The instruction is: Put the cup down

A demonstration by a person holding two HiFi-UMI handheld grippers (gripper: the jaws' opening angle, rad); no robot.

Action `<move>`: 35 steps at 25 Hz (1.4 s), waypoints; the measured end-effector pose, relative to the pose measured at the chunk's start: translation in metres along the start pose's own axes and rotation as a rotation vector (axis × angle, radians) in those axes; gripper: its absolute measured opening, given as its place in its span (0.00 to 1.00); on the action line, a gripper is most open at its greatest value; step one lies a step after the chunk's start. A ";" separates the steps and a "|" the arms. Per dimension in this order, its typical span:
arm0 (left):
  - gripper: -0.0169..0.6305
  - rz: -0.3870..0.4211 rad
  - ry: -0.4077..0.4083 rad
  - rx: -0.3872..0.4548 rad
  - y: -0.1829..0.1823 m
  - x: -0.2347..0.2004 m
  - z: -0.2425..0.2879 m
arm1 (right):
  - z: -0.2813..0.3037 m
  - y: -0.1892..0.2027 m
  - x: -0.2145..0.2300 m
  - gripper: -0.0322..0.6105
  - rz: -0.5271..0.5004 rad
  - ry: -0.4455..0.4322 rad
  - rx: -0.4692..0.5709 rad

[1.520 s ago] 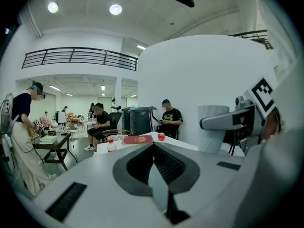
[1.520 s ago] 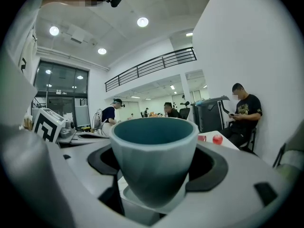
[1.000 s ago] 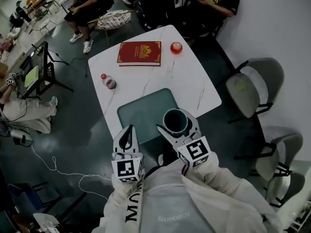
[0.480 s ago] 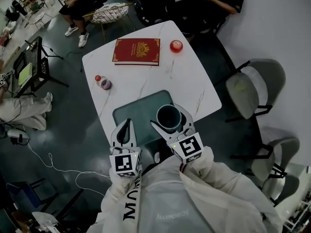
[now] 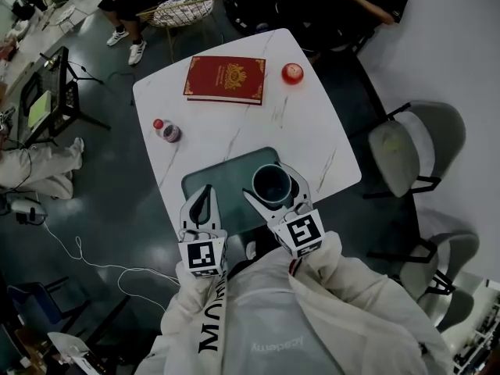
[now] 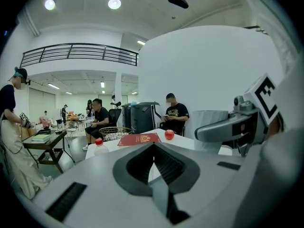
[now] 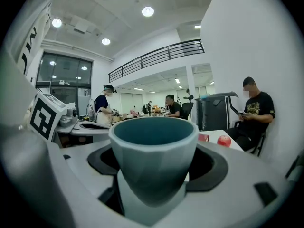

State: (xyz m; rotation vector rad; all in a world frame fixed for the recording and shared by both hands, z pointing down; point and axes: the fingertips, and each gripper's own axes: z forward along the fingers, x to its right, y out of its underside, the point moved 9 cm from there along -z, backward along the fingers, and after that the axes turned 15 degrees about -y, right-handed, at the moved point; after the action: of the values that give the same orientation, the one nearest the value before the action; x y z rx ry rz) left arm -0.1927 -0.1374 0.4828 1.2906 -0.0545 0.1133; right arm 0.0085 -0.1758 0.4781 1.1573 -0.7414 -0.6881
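Faceted teal cup (image 5: 273, 184) has moved toward marbled tabletop (image 5: 234, 131).

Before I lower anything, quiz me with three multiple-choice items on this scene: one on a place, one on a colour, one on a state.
1. The left gripper is:
A. wide open
B. shut, with nothing between its jaws
C. shut on a spoon

2. The cup is:
A. in the left gripper
B. lying on its side
C. upright between the jaws of the right gripper

3. The cover of the book on the table is:
A. red
B. blue
C. white

Answers:
1. B, since the left gripper view shows its jaws meeting at the tip around empty space.
2. C, since the right gripper view shows both jaws against the cup's sides with its mouth facing up.
3. A, since the head view shows a red cover with a gold emblem.
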 end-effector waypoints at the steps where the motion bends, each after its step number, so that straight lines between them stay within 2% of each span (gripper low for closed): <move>1: 0.04 0.001 -0.003 -0.002 0.002 0.000 0.002 | 0.001 0.002 0.002 0.65 -0.001 -0.002 -0.001; 35: 0.04 0.026 -0.033 -0.082 0.046 0.007 0.067 | 0.062 0.074 0.056 0.65 0.029 -0.066 -0.067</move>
State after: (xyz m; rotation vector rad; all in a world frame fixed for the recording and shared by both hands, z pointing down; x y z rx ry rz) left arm -0.1896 -0.1890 0.5459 1.2106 -0.1036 0.1113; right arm -0.0017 -0.2353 0.5726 1.0652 -0.7839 -0.7247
